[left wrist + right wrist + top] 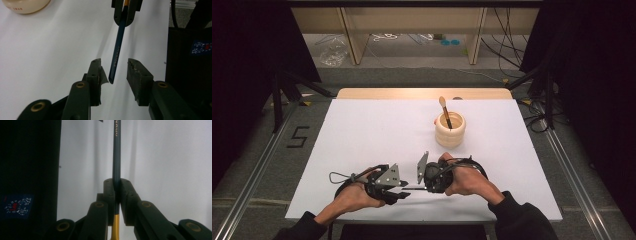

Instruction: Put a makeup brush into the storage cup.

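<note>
At the near edge of a white table, the left gripper points right, its jaws partly open around the free end of a dark blue pencil; its pads stand just beside the shaft on either side without pressing it. The pencil runs level above the table between the two tools. The right gripper faces left, its jaws clamped tight on the pencil's other end, near a yellow section. Farther back and to the right stands a cream ridged pot with a wooden-handled brush leaning in it.
</note>
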A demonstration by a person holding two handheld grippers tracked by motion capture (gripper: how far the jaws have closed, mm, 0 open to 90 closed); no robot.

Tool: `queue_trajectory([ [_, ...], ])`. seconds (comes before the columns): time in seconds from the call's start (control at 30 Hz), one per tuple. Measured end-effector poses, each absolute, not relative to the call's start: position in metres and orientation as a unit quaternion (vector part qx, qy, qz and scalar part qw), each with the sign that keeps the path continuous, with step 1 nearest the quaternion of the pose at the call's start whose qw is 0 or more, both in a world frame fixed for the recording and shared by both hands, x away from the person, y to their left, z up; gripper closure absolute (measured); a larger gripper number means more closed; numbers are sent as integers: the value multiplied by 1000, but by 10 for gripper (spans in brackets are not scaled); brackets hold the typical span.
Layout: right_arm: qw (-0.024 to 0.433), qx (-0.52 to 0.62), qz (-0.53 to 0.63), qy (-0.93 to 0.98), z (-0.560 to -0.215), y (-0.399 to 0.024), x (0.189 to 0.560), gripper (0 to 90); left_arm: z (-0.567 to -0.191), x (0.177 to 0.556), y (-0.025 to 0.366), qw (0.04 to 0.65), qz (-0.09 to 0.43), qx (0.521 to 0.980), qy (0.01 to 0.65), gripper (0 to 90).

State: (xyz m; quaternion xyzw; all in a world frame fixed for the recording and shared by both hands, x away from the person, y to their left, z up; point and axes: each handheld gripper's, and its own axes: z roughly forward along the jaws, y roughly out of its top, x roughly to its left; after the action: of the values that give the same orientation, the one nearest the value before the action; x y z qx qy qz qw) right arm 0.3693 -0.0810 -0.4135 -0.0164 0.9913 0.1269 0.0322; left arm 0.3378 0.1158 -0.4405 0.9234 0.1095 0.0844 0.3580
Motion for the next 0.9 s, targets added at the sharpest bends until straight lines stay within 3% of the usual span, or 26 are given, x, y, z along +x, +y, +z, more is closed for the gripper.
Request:
queue_trajectory([
  [0.9, 20, -33, 116, 993, -422, -73, 365, 843, -448, 333, 99, 308, 91, 945, 61, 824],
])
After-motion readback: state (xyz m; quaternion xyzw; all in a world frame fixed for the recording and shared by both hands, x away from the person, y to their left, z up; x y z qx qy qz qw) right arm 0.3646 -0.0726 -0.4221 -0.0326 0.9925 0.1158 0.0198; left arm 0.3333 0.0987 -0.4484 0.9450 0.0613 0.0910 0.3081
